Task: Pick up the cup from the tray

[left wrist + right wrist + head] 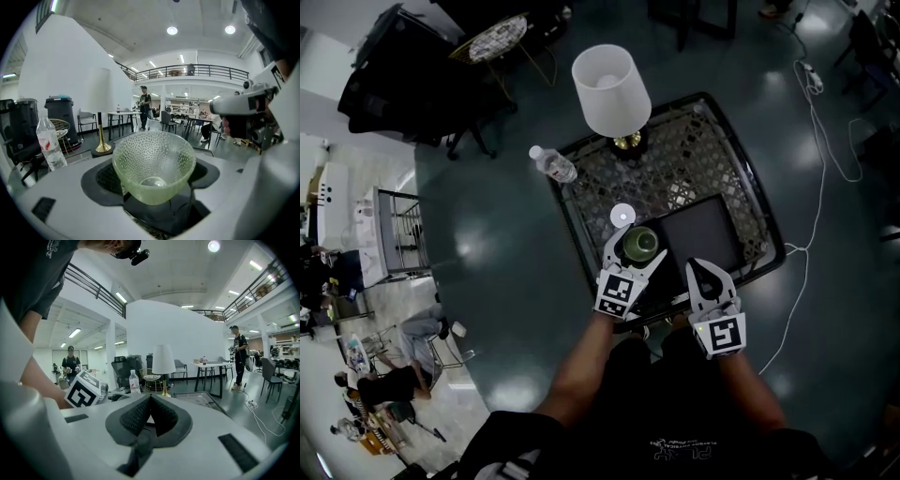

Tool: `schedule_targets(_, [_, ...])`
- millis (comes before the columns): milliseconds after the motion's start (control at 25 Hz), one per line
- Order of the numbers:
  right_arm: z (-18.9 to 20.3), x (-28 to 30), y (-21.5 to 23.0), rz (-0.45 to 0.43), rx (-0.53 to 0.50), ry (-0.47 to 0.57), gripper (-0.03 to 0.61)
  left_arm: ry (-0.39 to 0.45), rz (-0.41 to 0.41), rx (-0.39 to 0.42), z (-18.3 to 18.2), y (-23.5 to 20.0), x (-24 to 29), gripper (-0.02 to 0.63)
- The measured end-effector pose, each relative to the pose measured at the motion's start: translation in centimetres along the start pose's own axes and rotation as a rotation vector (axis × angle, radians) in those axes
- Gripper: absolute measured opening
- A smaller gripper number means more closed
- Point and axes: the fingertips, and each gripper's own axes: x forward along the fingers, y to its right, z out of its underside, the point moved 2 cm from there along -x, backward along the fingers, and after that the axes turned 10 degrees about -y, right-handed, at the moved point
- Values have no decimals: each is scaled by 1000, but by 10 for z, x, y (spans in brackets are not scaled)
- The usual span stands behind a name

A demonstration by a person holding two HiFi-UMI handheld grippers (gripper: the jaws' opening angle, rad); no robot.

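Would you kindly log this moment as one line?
left gripper shut on cup | right gripper shut, empty | tray on mesh table

Left claw (153, 180) grips green dimpled glass cup (153, 159).

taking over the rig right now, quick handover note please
Left hand-held gripper: closed on the green glass cup, jaws wide around it.
Right hand-held gripper: shut, empty, near the dark tray's front edge.
Cup: upright in the grip, at the tray's left edge.
Done: cup grasped.
Left: lift it well clear of the tray, keeping it level.
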Motion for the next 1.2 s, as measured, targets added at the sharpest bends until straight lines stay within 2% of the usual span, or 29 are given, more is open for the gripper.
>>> schedule_targets(280, [-13,7,-13,-28,-43,16,8,67,-7,28,-37,4,-43,393])
schedule_targets(600, [-58,7,-22,-57,-105,131,8,143,-40,51,-74,18,-95,393])
schedule_targets(920, [-73,-1,-29,-87,-158,151,8,160,-85,29,-84,20,-129,393])
schedule_targets(1200, [-91,-3,-38,-105,-211,182,8,178,-137,47,-93,10,-147,393])
